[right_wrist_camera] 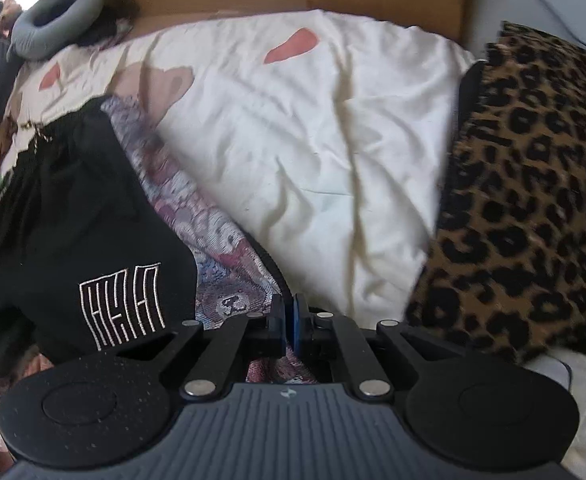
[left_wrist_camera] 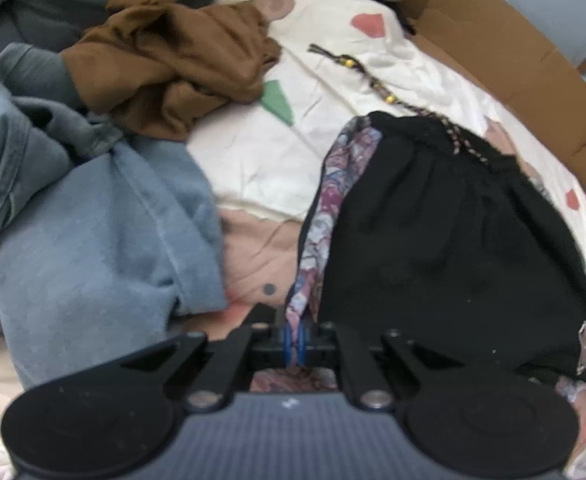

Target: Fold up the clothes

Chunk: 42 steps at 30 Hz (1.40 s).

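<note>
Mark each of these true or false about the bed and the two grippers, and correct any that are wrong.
1. The left gripper is shut on the patterned edge of the black garment. True.
2. The brown garment lies neatly folded. False: it is crumpled in a heap.
3. A leopard-print cushion sits on the bedsheet to the right in the right wrist view. True.
4. The blue garment lies on top of the black one. False: they lie apart, with sheet between them.
5. The right gripper stands wide open. False: it is shut.
</note>
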### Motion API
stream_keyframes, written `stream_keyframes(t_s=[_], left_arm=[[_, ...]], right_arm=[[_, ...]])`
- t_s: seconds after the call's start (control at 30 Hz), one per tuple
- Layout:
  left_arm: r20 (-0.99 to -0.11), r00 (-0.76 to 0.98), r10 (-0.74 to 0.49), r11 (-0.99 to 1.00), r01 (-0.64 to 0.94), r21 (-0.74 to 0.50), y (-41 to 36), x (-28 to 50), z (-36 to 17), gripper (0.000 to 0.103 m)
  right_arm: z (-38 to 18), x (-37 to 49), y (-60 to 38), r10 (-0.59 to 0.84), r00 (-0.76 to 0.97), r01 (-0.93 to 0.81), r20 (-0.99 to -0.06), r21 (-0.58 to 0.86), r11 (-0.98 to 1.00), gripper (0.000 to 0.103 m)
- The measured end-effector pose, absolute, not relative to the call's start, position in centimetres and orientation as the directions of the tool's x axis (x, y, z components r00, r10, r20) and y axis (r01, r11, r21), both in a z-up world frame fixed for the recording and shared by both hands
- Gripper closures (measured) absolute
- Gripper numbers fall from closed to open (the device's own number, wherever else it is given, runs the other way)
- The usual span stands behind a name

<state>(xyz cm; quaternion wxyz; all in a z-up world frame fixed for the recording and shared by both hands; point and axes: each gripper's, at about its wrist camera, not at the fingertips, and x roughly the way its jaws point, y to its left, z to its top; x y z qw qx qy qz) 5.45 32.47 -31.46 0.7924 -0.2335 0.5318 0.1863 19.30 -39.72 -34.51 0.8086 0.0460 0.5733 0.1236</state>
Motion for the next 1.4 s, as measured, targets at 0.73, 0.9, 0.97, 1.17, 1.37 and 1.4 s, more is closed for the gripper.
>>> stream_keyframes(t_s=[0.73, 0.9, 0.97, 1.17, 1.37, 1.4], left_arm=[[-0.919, 0.371, -0.134, 0.884, -0.374, -0.280, 27.1, 6.0, -27.9, 0.099], [-0.954, 0.294, -0.058, 0.869, -0.456, -0.194, 28.4, 5.6, -30.1, 0.094], [-0.959, 0.284, -0.024, 0.860, -0.484, -0.165, 29.0, 5.5, -30.2, 0.091], [-0.941, 0.337, -0.004, 0.863, -0.474, -0.173, 30.0, 8.0, -28.7, 0.061], [-0.914, 0.405, -0.014, 0.863, -0.457, -0.215, 29.9, 12.3, -28.2, 0.046], [-0.910, 0.413, -0.015, 0.866, -0.449, -0.218, 29.8, 13.2, -28.3, 0.046]], right_arm=[[-27.0, 10.4, -50.0, 0.118, 0.326, 0.125, -0.938, 0.166, 0.978, 0.102], [-28.1, 9.7, -50.3, 0.081, 0.313, 0.168, -0.946, 0.139, 0.976, 0.099], [-28.4, 9.8, -50.3, 0.096, 0.325, 0.181, -0.941, 0.162, 0.970, 0.092], [-28.1, 10.6, -48.2, 0.146, 0.385, 0.126, -0.911, 0.209, 0.970, 0.057], [-29.2, 12.2, -46.1, 0.192, 0.388, 0.102, -0.901, 0.249, 0.963, 0.056], [-29.4, 12.5, -45.6, 0.211, 0.386, 0.088, -0.898, 0.263, 0.961, 0.056]])
